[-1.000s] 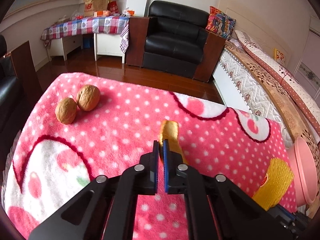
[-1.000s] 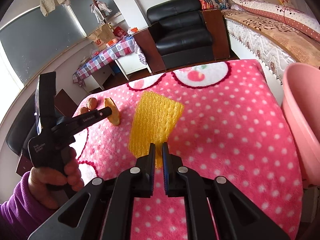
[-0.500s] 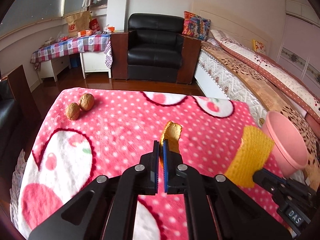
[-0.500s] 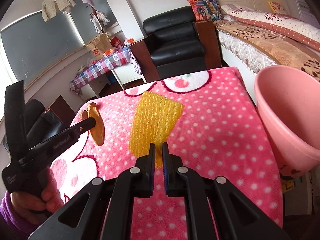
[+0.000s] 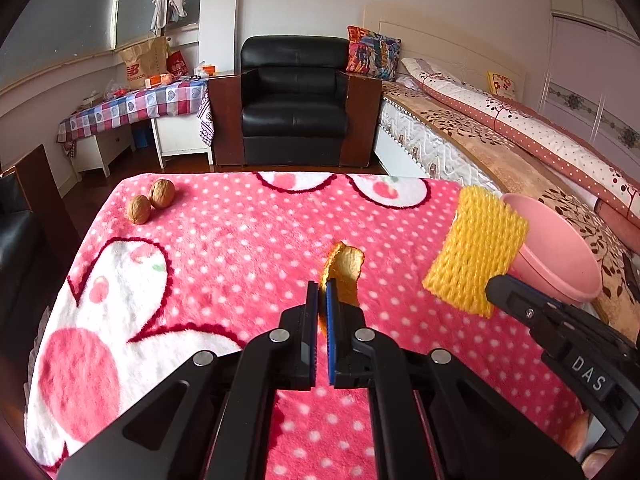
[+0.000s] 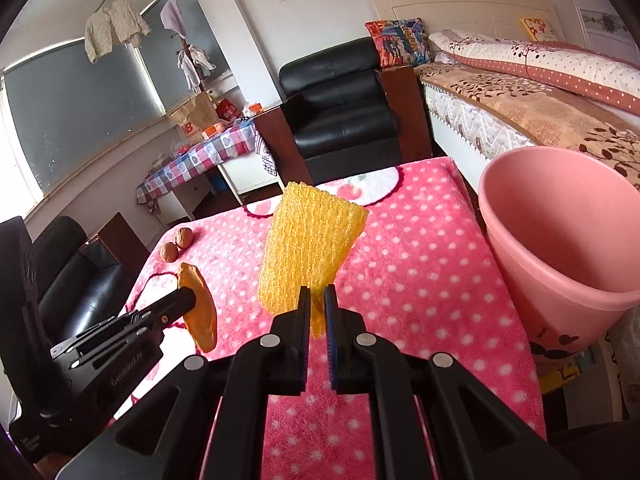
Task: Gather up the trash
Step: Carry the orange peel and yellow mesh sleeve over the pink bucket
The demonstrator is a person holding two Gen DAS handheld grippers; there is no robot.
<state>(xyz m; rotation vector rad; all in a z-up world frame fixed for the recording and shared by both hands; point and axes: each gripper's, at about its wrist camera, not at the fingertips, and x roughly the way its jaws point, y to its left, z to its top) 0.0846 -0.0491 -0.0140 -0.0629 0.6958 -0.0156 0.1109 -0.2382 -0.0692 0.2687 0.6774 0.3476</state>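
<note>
My left gripper (image 5: 322,294) is shut on an orange peel (image 5: 344,270), held up above the pink dotted blanket (image 5: 240,248). In the right wrist view that peel (image 6: 198,312) sticks out of the left gripper (image 6: 188,300) at the lower left. My right gripper (image 6: 316,300) is shut on a yellow foam net sleeve (image 6: 310,248), also lifted off the blanket (image 6: 420,280). From the left wrist view the sleeve (image 5: 476,254) hangs just in front of the pink bin (image 5: 556,256). The pink bin (image 6: 560,236) stands open at the table's right edge, right of both grippers.
Two walnuts (image 5: 150,200) lie at the blanket's far left corner. A black armchair (image 5: 294,100) stands beyond the table, a bed (image 5: 500,136) runs along the right, and a side table with a checked cloth (image 5: 132,108) is at the back left.
Both grippers have risen and moved right toward the pink bin, each keeping its piece of trash. The bin looms larger in the right wrist view, and the walnuts have receded.
</note>
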